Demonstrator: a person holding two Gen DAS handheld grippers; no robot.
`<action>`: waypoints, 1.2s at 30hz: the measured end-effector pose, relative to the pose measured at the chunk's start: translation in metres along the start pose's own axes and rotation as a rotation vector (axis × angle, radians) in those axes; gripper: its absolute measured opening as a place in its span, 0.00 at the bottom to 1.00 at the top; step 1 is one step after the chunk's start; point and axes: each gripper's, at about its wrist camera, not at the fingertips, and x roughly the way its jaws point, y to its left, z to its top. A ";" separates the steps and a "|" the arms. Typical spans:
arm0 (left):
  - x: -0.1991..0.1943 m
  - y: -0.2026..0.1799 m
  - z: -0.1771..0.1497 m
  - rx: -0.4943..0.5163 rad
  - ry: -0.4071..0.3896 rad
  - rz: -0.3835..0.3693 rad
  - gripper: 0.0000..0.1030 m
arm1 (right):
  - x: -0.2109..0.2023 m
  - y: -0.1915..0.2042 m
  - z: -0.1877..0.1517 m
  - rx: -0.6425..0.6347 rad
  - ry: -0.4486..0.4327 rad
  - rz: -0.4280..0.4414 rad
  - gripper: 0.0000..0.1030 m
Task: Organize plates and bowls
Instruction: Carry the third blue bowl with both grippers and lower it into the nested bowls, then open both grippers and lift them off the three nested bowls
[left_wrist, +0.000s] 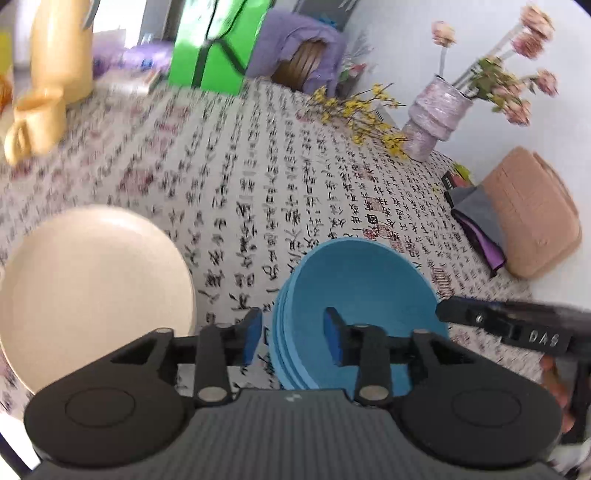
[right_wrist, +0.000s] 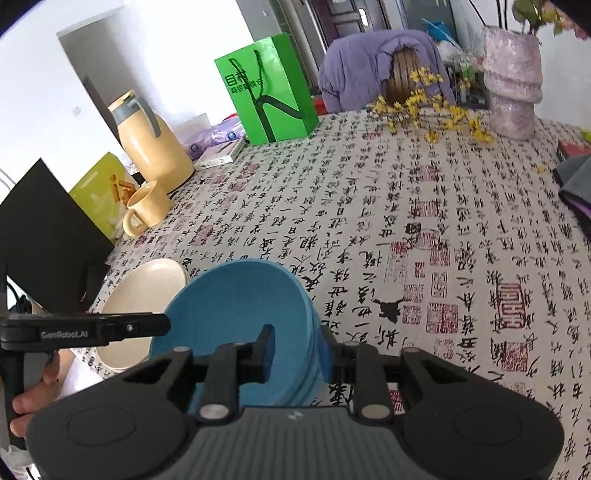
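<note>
Straddling opposite sides of the blue bowls (right_wrist: 236, 306), both tongs stand parted, pads off the rims. The left tongs (left_wrist: 293, 334) have the stack's left edge between the fingers, the right tongs (right_wrist: 297, 350) its right edge. The stack seems to be four bowls nested on the worktop (right_wrist: 406, 221). A cream plate (left_wrist: 92, 288) lies just left of the left tongs.
</note>
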 end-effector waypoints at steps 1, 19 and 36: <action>-0.003 -0.004 -0.003 0.042 -0.026 0.018 0.41 | -0.002 0.002 -0.002 -0.015 -0.019 -0.006 0.35; -0.085 0.014 -0.117 0.173 -0.484 0.216 0.91 | -0.053 0.061 -0.124 -0.224 -0.473 -0.154 0.86; -0.109 0.041 -0.209 0.170 -0.539 0.251 0.99 | -0.043 0.084 -0.226 -0.115 -0.567 -0.212 0.90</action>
